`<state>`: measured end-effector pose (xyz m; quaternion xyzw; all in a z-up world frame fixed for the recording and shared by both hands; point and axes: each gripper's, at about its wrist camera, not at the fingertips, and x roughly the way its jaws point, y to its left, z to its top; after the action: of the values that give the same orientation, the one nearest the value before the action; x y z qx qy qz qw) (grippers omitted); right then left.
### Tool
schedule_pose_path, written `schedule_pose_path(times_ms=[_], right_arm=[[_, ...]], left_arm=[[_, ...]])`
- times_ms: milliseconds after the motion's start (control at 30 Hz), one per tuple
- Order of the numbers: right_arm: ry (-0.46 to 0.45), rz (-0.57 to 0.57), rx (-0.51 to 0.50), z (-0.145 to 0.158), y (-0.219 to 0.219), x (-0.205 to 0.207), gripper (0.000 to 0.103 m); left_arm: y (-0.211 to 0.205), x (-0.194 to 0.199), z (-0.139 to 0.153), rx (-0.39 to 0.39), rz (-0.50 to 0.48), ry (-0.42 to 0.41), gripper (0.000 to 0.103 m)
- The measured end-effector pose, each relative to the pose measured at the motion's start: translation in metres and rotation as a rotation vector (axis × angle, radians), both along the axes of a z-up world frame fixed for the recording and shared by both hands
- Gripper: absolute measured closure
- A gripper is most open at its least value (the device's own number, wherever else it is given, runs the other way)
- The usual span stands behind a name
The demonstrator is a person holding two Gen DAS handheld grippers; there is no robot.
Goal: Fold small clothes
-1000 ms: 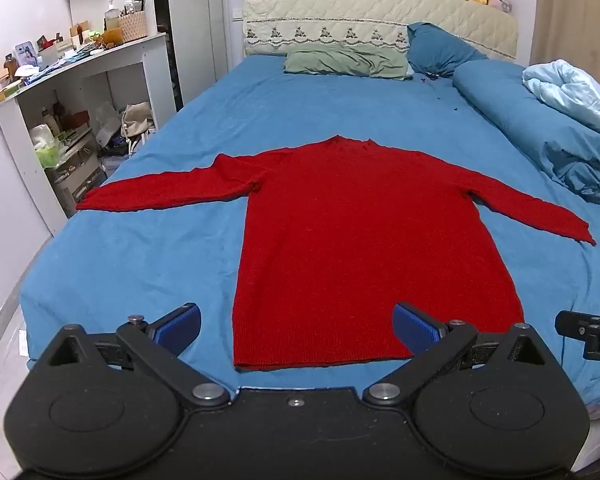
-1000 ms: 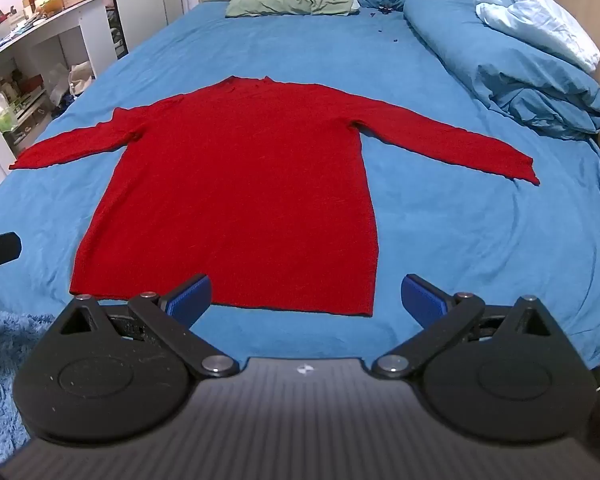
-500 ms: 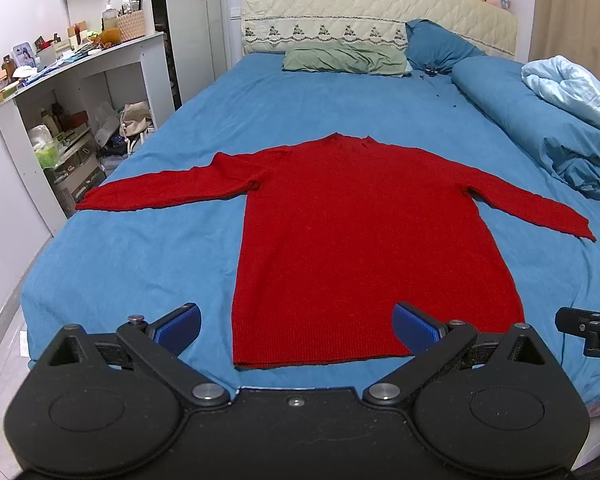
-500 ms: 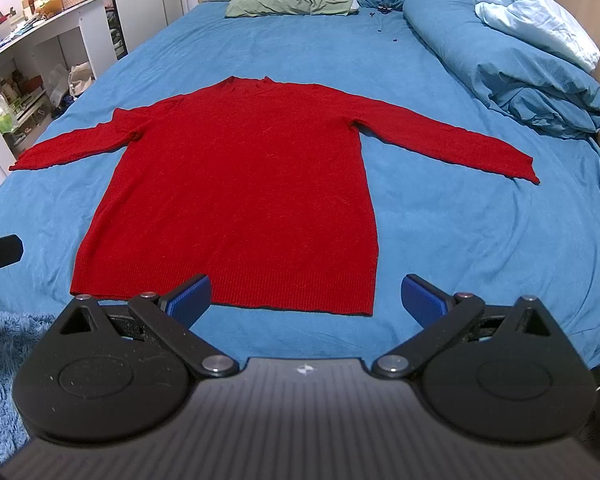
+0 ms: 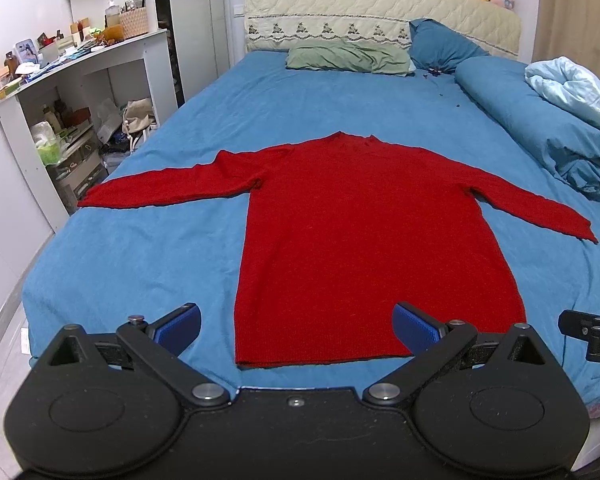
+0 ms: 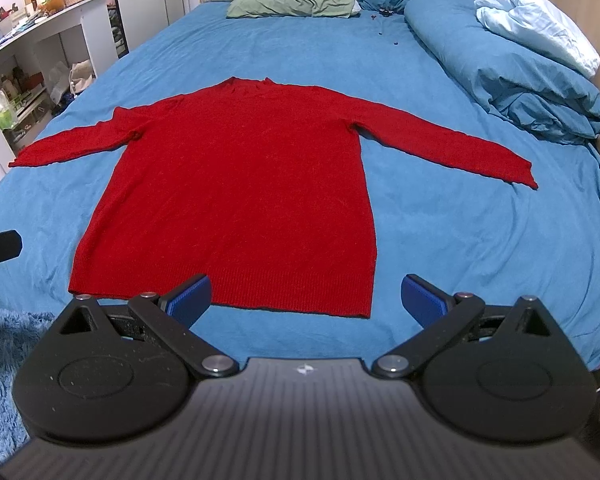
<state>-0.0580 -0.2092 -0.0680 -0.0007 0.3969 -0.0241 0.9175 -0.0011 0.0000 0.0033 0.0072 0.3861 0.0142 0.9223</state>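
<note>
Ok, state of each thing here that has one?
Sweater: flat on bed, unfolded, both sleeves spread out.
Left gripper: open, empty, at the hem.
Right gripper: open, empty, at the hem.
Duvet: bunched along the bed's right side.

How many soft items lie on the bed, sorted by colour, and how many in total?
Red: 1, the sweater, spread flat with both sleeves out
Green: 1, the pillow
Dark blue: 2, the pillow and the rolled duvet
Light blue: 1, the blanket on the duvet
Total: 5
</note>
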Motion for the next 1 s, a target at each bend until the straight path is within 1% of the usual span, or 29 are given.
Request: schedule_pose_path(times_ms=[1000], right_arm=[[-0.003, -0.004, 0.001, -0.0010, -0.0020, 0.0021, 0.000]], left_arm=[[0.0022, -0.0004, 0.0025, 0.002, 0.003, -0.008, 0.000]])
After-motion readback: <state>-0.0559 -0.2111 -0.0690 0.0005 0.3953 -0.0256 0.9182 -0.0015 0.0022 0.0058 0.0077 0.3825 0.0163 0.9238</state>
